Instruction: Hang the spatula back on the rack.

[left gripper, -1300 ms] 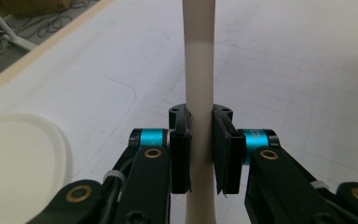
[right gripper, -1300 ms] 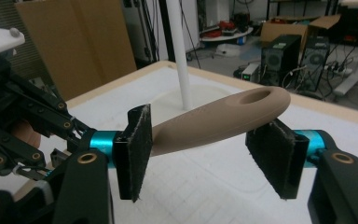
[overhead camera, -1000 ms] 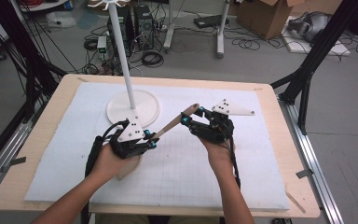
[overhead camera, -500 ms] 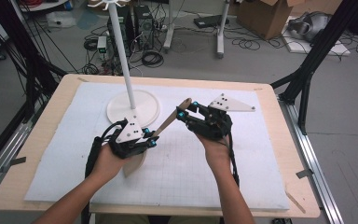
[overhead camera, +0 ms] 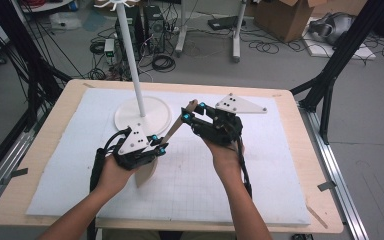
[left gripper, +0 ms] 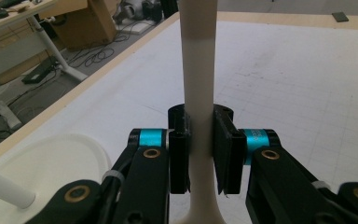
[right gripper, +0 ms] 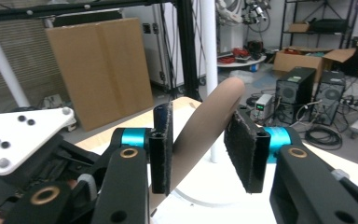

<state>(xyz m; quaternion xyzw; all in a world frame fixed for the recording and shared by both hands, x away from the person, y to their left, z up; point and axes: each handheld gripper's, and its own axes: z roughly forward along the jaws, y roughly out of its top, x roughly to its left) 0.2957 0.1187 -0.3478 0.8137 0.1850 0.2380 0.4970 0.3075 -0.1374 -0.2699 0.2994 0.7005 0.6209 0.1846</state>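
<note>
Wooden spoon (overhead camera: 172, 131): handle clamped in the closed left gripper (overhead camera: 161, 148); far end sits between the part-open right gripper (overhead camera: 191, 111) jaws, contact unclear. Mat (overhead camera: 260, 165): white.

Wooden table (overhead camera: 300, 165) under white mat (overhead camera: 270, 165)

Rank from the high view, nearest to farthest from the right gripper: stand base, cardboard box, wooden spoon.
1. Wooden spoon: its handle end sits between the right gripper fingers.
2. Stand base: round white disc on the mat, to the gripper's left.
3. Cardboard box: on the floor beyond the table.
</note>
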